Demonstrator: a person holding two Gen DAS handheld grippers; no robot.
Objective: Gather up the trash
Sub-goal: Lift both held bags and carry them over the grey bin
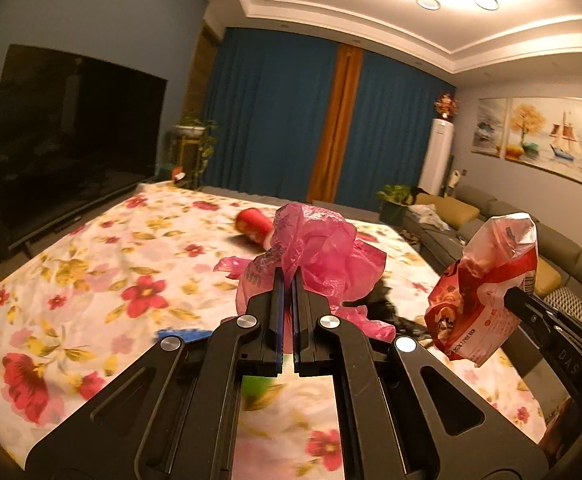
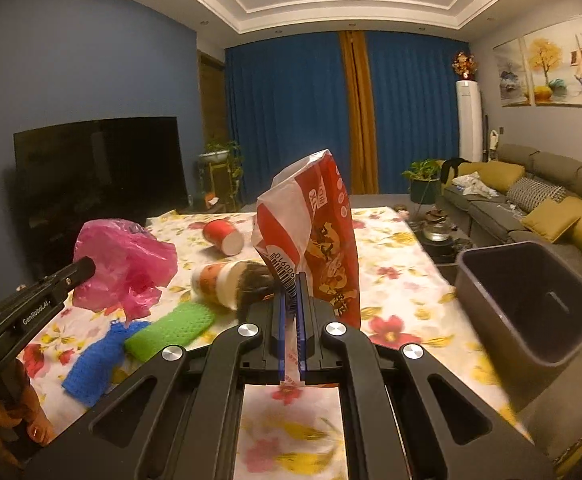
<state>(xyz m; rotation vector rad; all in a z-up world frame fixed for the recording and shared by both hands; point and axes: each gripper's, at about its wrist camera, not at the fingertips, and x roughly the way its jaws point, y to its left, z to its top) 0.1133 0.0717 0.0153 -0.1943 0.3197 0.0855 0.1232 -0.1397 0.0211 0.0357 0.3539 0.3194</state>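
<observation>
Thin pink film bag [image 1: 315, 252] and crinkly snack packet [image 2: 311, 236], both light and limp, sit pinched at their lower folds by left jaws and right jaws, bin [image 2: 531, 304] right of the latter.

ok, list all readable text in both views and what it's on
"GenRobot.AI": side of the left gripper, right wrist view.
"DAS": side of the right gripper, rest hidden.
"900910": barcode digits, upside down, on the red snack bag.
Large characters on the bag and print on the pink plastic bag: unreadable.
</observation>
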